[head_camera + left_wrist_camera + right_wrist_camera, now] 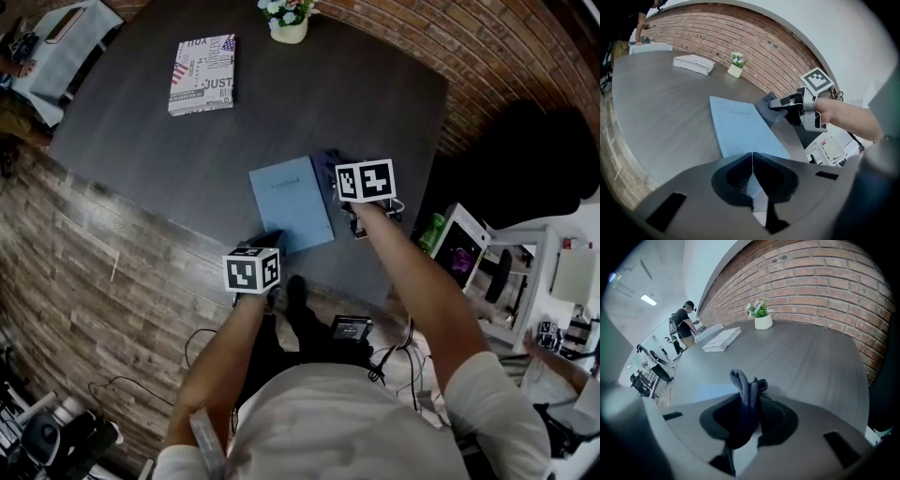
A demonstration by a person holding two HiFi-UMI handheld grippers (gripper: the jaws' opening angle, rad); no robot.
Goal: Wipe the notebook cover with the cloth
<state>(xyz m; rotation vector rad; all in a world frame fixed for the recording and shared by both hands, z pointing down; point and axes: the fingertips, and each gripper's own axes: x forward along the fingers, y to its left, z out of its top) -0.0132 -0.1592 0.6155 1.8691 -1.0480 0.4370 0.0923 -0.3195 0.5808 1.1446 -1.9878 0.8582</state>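
You wear a white short-sleeved shirt (pixel 375 422). Your left gripper (pixel 752 161) and right gripper (pixel 749 401) each have a broad, smooth grey moulded body, with dark rectangular slots on both sides and a dark hollow round the jaws. Each carries a white cube (pixel 251 270) printed with black square markers, and the right one has a silver-grey housing behind a darker front.

Dark grey, wood-grained bench (pixel 141 159) with rounded corners. A blue notebook (pixel 291 204) lies flat toward 5 o'clock, near the edge. A dark cloth (pixel 328 167) bunches at the notebook's 2 o'clock corner. A printed book (pixel 202 73) lies at 11 o'clock, and a small flowerpot (pixel 288 23) stands at 12.
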